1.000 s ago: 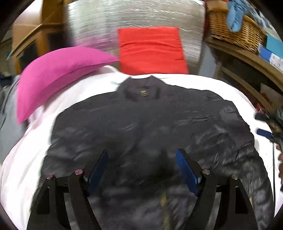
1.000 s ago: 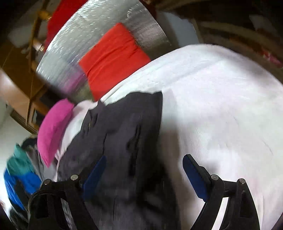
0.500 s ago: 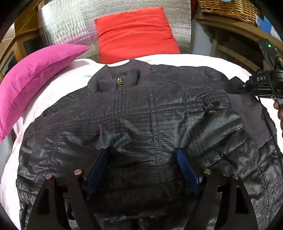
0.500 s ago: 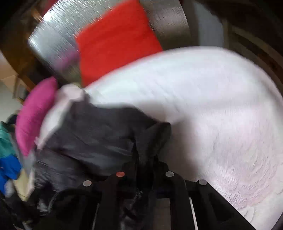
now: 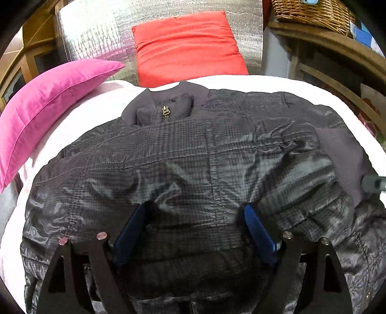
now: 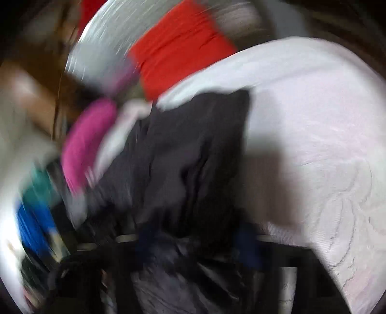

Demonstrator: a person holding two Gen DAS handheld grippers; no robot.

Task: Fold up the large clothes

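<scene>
Left wrist view, sharp: dark grey quilted zip-up jacket point(image 5: 193, 157) lies spread front-up on the pale pink bedspread point(image 5: 79, 113), collar and brass zip pull point(image 5: 165, 110) towards the headboard. Left gripper point(image 5: 195, 231) has just been opening; its blue pads point(image 5: 130, 236) stand wide apart over the jacket's lower front, fabric between them, neither pad squeezing it.

Right wrist view, heavily motion-blurred: shows the jacket's sleeve side bunched up, and a wide bare stretch of bedspread point(image 6: 313, 145) beyond that edge. Right gripper point(image 6: 193, 241) has just been opening; dark fabric sits between the jaws, but cannot tell whether the pads press it.

Only the left view shows the wicker basket point(image 5: 313, 14) on the wooden shelf point(image 5: 337, 46). Magenta pillow point(image 5: 48, 101) bounds one side, red cushion point(image 5: 188, 48) stands against the silver quilted headboard point(image 5: 96, 31).
</scene>
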